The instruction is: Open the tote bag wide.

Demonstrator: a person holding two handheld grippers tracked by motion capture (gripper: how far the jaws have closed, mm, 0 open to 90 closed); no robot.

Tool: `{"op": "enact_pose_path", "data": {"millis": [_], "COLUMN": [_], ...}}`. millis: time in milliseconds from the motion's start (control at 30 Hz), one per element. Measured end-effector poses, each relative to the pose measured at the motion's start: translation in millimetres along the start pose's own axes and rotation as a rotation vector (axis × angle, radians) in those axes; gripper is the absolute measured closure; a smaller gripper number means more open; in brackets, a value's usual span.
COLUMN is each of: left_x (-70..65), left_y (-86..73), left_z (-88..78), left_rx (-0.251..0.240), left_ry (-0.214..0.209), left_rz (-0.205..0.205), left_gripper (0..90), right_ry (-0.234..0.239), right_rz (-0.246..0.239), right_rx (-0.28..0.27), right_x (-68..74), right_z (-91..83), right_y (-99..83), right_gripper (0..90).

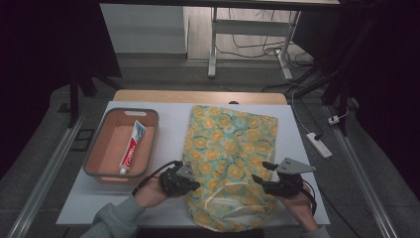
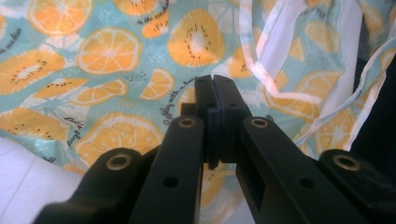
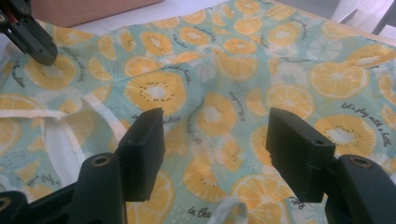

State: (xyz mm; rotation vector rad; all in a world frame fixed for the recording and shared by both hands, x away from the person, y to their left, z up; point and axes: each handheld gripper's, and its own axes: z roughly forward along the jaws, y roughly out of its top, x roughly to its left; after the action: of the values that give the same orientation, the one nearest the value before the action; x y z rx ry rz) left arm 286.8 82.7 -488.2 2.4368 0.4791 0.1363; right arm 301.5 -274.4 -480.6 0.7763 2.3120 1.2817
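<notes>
A white table (image 1: 168, 129) seen from above carries a large fabric bag (image 1: 230, 148) printed with orange and kiwi slices on a pale turquoise ground. The bag lies flat down the middle of the table, reaching from near the far edge to the near edge, with pale ribbon ties (image 1: 233, 210) looping across its near end.

To the left of the bag, apart from it, sits an orange tub with a grey rim (image 1: 156, 130). Inside the tub lies a tube of toothpaste (image 1: 132, 146), white with red and blue print, its cap pointing toward the person.

The person's left hand (image 1: 148, 194), in a grey sleeve (image 1: 114, 220), holds the left gripper (image 1: 185, 182) at the bag's left edge near its bottom. In the left gripper view, its two black jaws are pressed together, tips meeting over the printed cloth; whether any fabric is pinched between them cannot be told.

The person's right hand (image 1: 299, 208) holds the right gripper (image 1: 262, 172) at the bag's right edge, level with the left one. A grey three-cornered plate (image 1: 295, 166) sits on top of it. In the right gripper view its jaws stand wide apart, released, with the printed cloth lying beneath and between them and nothing grasped. The same view shows the tip of the left gripper (image 3: 35, 42) at the upper left, resting on or just above the fabric.

Beyond the table, the floor holds a white power strip (image 1: 319, 145) and loose cables (image 1: 257, 49).
</notes>
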Motion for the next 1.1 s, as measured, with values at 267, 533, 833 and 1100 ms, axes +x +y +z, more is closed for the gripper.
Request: {"op": "enact_pose_path", "data": {"millis": [267, 533, 833, 1100], "left_x": [5.8, 19.3, 29.3, 39.1], "left_y": [10.8, 15.9, 14.2, 12.5], "left_z": [-22.9, -39.0, -45.4, -55.8], "left_rx": [-0.148, -0.231, -0.253, -0.281], "left_ry": [0.019, 0.049, 0.064, 0.104], "left_rz": [-0.045, -0.119, -0.155, -0.185], "left_gripper": [89.4, 89.4, 89.4, 89.4], "right_ry": [0.065, 0.306, 0.312, 0.163], "right_rz": [-0.026, -0.178, -0.180, -0.241], "right_rx": [-0.003, 0.126, 0.312, 0.111], "right_x": [12.9, 70.7, 69.9, 61.0], "right_z": [-4.9, 4.8, 37.7, 2.1], "right_y": [12.3, 31.6, 11.8, 58.5], "right_gripper": [35.8, 35.5, 74.0, 89.2]}}
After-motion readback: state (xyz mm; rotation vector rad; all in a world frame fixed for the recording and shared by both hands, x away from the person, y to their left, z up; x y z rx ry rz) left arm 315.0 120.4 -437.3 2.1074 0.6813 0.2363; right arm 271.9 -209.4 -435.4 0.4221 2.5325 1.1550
